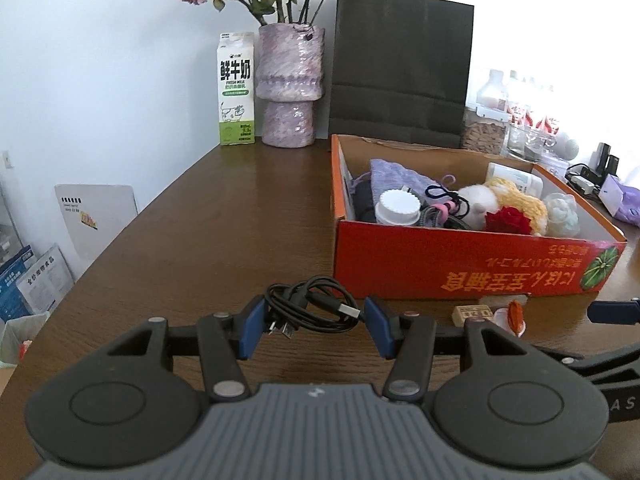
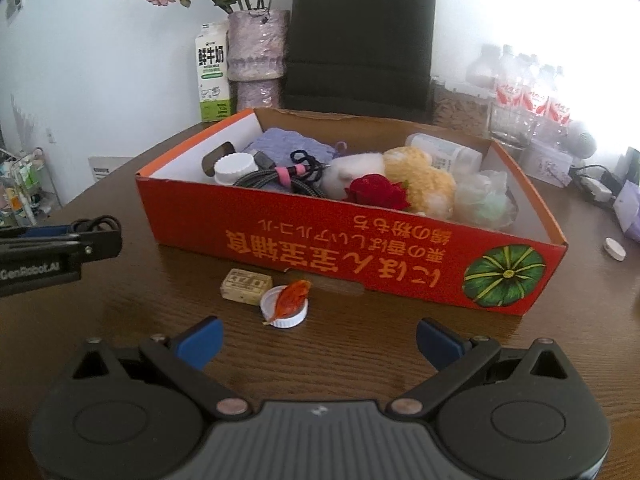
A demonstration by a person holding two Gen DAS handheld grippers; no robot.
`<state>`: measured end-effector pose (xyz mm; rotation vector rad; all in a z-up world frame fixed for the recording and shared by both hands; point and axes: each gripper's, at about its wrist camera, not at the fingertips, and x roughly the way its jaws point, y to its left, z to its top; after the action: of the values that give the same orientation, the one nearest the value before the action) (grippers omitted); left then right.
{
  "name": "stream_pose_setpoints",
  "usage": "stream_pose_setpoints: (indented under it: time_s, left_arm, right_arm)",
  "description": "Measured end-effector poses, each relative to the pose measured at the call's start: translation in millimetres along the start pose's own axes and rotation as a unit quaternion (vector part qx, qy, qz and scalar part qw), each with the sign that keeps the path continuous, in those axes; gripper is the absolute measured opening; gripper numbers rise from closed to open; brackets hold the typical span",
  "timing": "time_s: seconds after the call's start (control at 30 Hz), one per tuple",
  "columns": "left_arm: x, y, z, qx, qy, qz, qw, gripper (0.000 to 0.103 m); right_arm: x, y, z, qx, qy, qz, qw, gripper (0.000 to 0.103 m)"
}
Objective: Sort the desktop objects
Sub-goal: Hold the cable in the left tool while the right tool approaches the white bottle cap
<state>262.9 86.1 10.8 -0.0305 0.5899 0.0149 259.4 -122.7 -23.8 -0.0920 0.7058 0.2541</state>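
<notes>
Left gripper point(image 1: 314, 326) looks clamped on the coiled black USB cable point(image 1: 310, 306), I think, just off the orange box's point(image 1: 460, 264) near-left corner; box lies up-right. Right gripper point(image 2: 318, 338) gapes empty.

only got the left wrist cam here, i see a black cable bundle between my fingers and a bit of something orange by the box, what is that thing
Observer: In the right wrist view it is an orange scrap lying in an upturned white lid on the table, in front of the red box.
Operator: anything beside it
Observer: A small tan block with printed marks lies just left of the lid, apart from the box.
Operator: where's the right gripper
Observer: The right gripper has its jaws wide apart, nothing between them, and the lid lies just ahead of it.
Operator: any other stray bits
Observer: A second white cap lies on the table beyond the box's right end.
</notes>
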Motion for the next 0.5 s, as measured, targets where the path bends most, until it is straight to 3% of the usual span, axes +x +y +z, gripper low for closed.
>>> stream_pose_setpoints:
  time_s: [0.3,0.5]
  left_arm:
    - [11,7,-1,-0.009,0.007,0.000,0.9999,0.054]
    - [14,10,-3,-0.013,0.008,-0.007,0.9999,0.054]
  right_arm:
    - [6,-1,2,0.005,0.002,0.016,1.000,0.093]
    - [12,-2,7,0.017,-0.003,0.025,1.000,0.077]
